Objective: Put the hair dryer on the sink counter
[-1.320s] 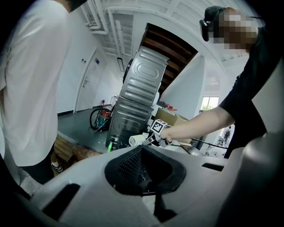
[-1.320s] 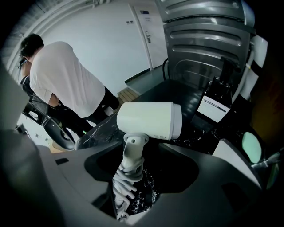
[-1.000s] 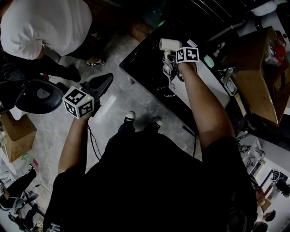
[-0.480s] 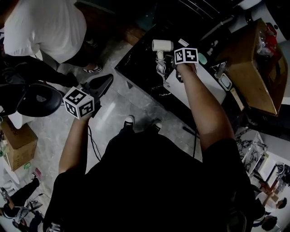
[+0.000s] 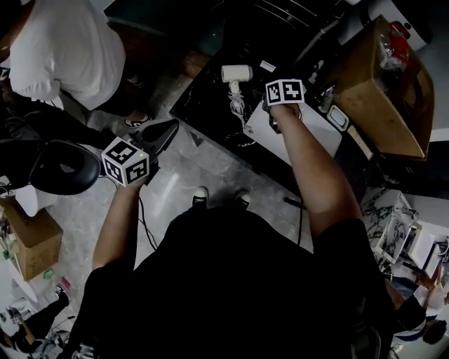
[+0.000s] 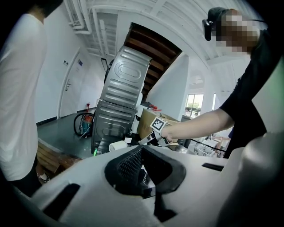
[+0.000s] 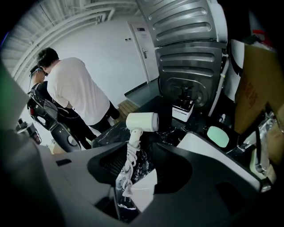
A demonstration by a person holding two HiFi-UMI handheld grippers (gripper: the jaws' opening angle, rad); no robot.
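No text, label or number is legible anywhere.

We are looking down on a grey marbled floor (image 5: 175, 182) that is catching a pale sheen of light. A black, white-veined bench (image 5: 203, 105) is running along one side, with a large cardboard box (image 5: 372, 98) standing past it. A black chair (image 5: 59, 168) is sitting on the floor near a smaller cardboard box (image 5: 31, 242). From lower down, we are seeing a tall ribbed grey metal cabinet (image 6: 122, 97) leaning in the wide lens, white walls (image 6: 55, 84) with a pale door (image 6: 71, 86), and a white beamed ceiling (image 6: 133, 9) above dark brown wooden slats (image 6: 155, 46). Daylight is coming through a far window (image 6: 193, 104). A wooden pallet (image 6: 51, 155) is lying low on the floor.
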